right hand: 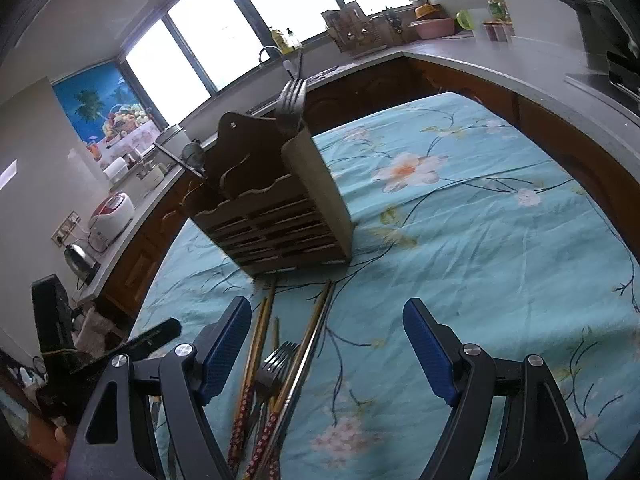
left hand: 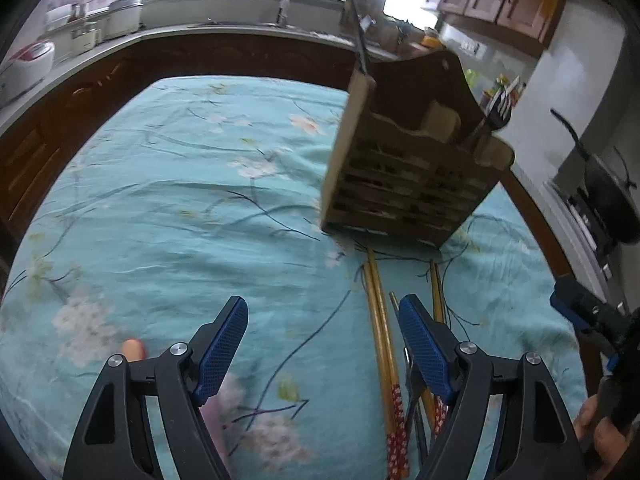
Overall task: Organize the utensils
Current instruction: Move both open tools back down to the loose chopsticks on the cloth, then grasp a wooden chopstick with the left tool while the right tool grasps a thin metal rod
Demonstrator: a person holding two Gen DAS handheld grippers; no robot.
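Note:
A brown wooden utensil holder [left hand: 404, 172] [right hand: 276, 216] stands on the teal flowered cloth, with a fork [right hand: 291, 100] [left hand: 498, 110] upright in it. In front of it lie wooden chopsticks [left hand: 380, 336] [right hand: 256, 344] with red patterned ends, and a loose fork [right hand: 276, 362] among them. My left gripper [left hand: 324, 320] is open above the cloth, its right finger over the chopsticks, nothing between the pads. My right gripper [right hand: 328, 320] is open too; the chopsticks and loose fork lie below its left half, not gripped. The right gripper's body [left hand: 592, 316] shows at the left view's right edge.
A kitchen counter [left hand: 200, 32] with a sink, pots and a rice cooker [right hand: 110, 214] curves around the table [right hand: 460, 208]. A pan [left hand: 608, 192] sits on the stove at the right. A person's hand [left hand: 600, 436] holds the right gripper.

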